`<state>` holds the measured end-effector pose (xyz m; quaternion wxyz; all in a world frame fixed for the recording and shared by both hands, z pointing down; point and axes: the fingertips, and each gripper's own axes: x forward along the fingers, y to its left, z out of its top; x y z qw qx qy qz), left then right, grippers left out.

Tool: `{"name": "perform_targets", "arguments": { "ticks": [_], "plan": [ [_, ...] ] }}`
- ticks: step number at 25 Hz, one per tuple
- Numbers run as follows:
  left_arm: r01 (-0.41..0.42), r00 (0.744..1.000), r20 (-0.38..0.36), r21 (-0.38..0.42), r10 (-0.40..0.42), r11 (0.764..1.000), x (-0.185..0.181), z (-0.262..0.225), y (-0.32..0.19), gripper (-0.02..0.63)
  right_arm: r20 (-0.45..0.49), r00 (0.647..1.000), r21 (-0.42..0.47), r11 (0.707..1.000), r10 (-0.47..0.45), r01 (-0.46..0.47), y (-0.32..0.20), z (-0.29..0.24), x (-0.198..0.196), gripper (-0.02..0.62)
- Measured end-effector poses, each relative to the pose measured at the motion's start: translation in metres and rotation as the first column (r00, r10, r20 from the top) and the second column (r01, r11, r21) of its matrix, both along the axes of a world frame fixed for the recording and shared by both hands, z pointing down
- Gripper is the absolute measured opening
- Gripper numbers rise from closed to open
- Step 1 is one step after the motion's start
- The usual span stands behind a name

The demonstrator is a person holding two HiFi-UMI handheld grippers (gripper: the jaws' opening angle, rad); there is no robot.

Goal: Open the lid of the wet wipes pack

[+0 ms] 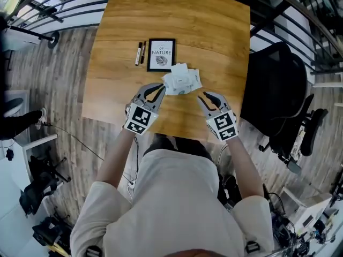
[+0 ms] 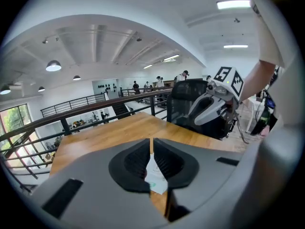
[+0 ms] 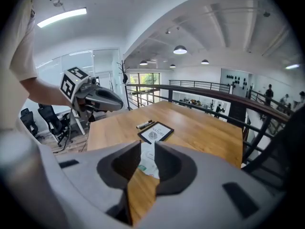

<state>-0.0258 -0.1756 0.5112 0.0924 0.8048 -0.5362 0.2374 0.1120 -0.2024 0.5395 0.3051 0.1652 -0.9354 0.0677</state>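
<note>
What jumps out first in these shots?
A crumpled white wet wipes pack lies near the front edge of the wooden table. The left tool and right tool flank it, and neither holds anything. Just behind the pack sits a black-framed card, with two pens to the card's left.

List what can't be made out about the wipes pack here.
- Lid open or shut: the wipes pack is too small and crumpled in the head view.
- Most of the pack: hidden behind the left claw and the right claw in their own views; only a sliver shows.
- Pack print: too small everywhere.
</note>
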Motion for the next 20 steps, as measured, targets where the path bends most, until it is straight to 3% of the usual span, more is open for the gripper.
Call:
{"name": "perform_targets", "arguments": {
  "ticks": [9, 20],
  "plan": [
    [0.001, 0.998, -0.07, 0.062, 0.003, 0.998, -0.007, -0.058, 0.081, 0.0, 0.064, 0.989, 0.117, 0.983, 0.134, -0.141, 0.068, -0.069, 0.002, 0.007],
    [-0.029, 0.99, -0.132, 0.084, 0.04, 0.996, -0.003, -0.096, 0.157, -0.006, 0.142, 0.955, 0.165, 0.945, 0.261, -0.283, 0.14, -0.124, 0.02, 0.002]
  ]
}}
